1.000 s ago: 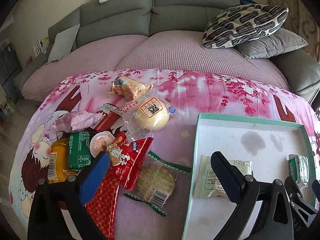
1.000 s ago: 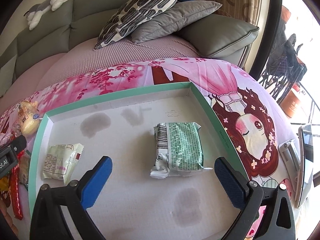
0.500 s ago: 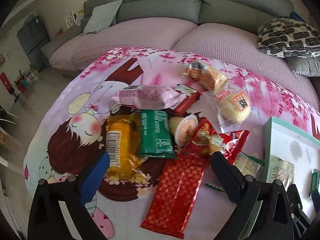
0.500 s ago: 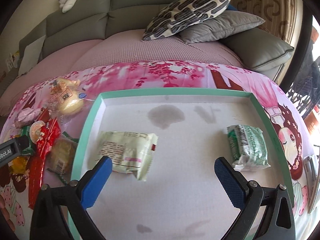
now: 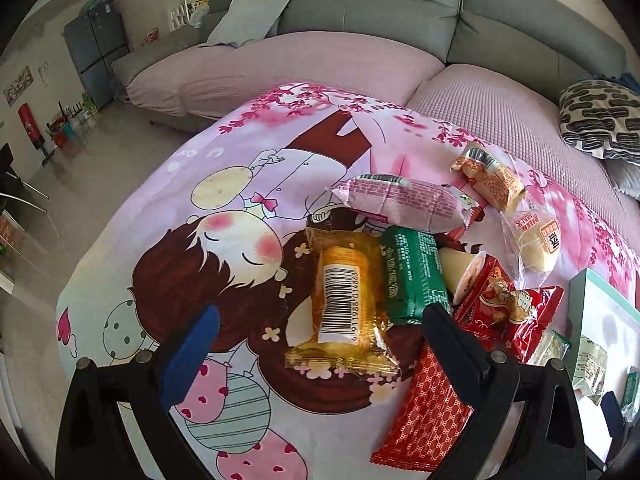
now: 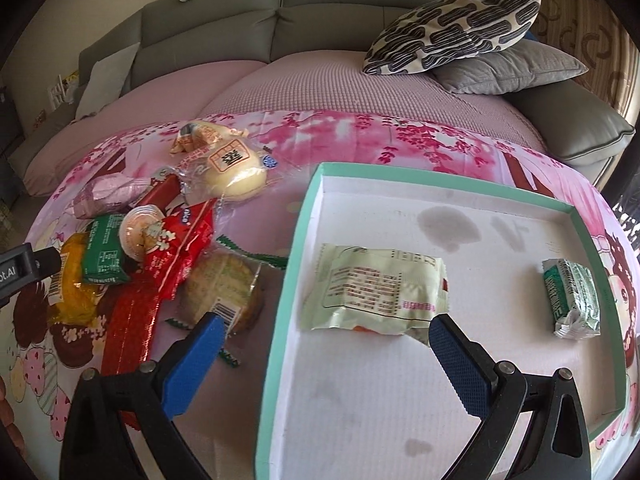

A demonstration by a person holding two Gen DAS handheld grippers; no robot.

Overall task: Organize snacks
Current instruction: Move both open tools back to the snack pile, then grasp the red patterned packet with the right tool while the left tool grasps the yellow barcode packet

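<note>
A heap of wrapped snacks lies on the cartoon-print cloth. In the left wrist view my left gripper [image 5: 320,334] stands open, its fingers either side of a yellow cake packet [image 5: 342,304]; a green packet [image 5: 414,274], a pink packet [image 5: 400,200] and a red wafer bar [image 5: 424,412] lie close by. My right gripper [image 6: 326,338] is open over the left wall of the mint-rimmed white tray [image 6: 288,280]. Inside the tray lie a pale green packet [image 6: 376,292] and a small green packet [image 6: 572,298]. Neither gripper holds anything.
A round pastry in clear wrap [image 6: 224,292], a red bag [image 6: 180,248] and a white bun [image 6: 232,172] lie left of the tray. A grey sofa with a patterned cushion [image 6: 452,32] runs behind. The cloth's left edge drops to the floor [image 5: 80,184].
My left gripper swung left from the tray to the snack heap, now over the yellow packet. My right gripper moved left across the tray from the small green packet to its left wall.
</note>
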